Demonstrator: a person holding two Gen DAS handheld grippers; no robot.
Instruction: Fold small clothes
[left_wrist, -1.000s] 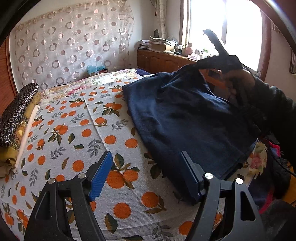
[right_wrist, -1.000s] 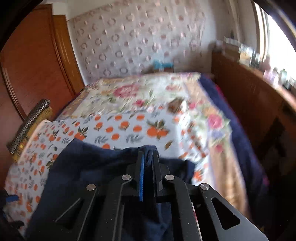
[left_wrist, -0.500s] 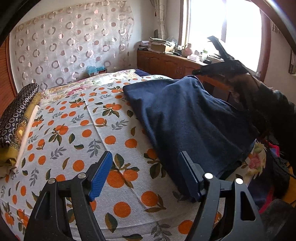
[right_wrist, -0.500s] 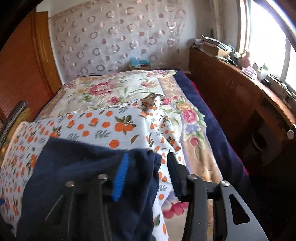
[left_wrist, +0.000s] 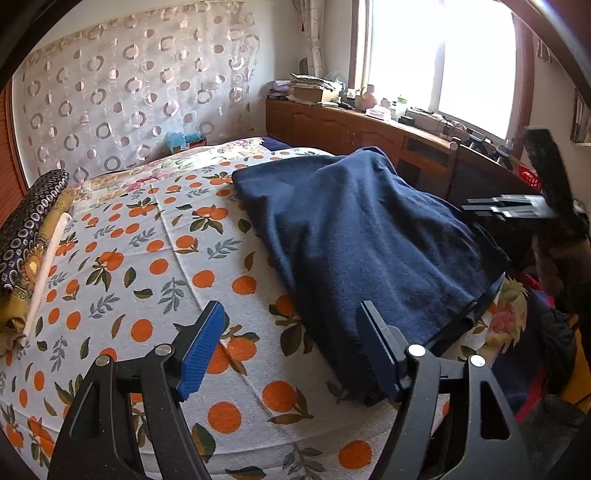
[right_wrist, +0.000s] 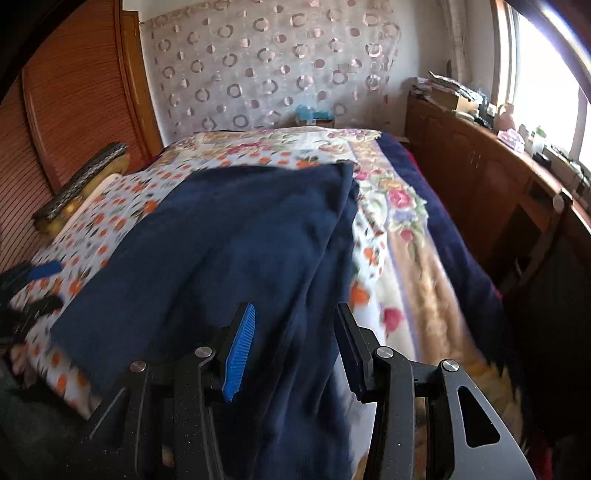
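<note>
The navy garment (left_wrist: 354, 236) lay spread flat on the right side of the bed, on the orange-print sheet (left_wrist: 155, 258), its near hem reaching the bed's front edge and its far end rising in a soft hump toward the wooden cabinet (left_wrist: 332, 125). In the right wrist view the cloth (right_wrist: 229, 236) filled the middle of the picture, with a folded ridge running along its right edge beside the floral quilt (right_wrist: 399, 206).

The right gripper (right_wrist: 293, 350) had just been opening; its 2 jaws stood apart with the cloth's near edge passing between and below them, and neither pad pressed on the fabric. The picture was blurred there. From the left wrist view, that gripper (left_wrist: 517, 206) showed at the right, off the garment's edge.

The left gripper (left_wrist: 293, 350) hung over the sheet with its jaws spread wide, nothing between them; its right finger (left_wrist: 376, 350) sat just at the garment's near corner.

A dark patterned bolster (left_wrist: 29, 221) lay at the bed's left side, below the circle-patterned curtain (left_wrist: 129, 92).
</note>
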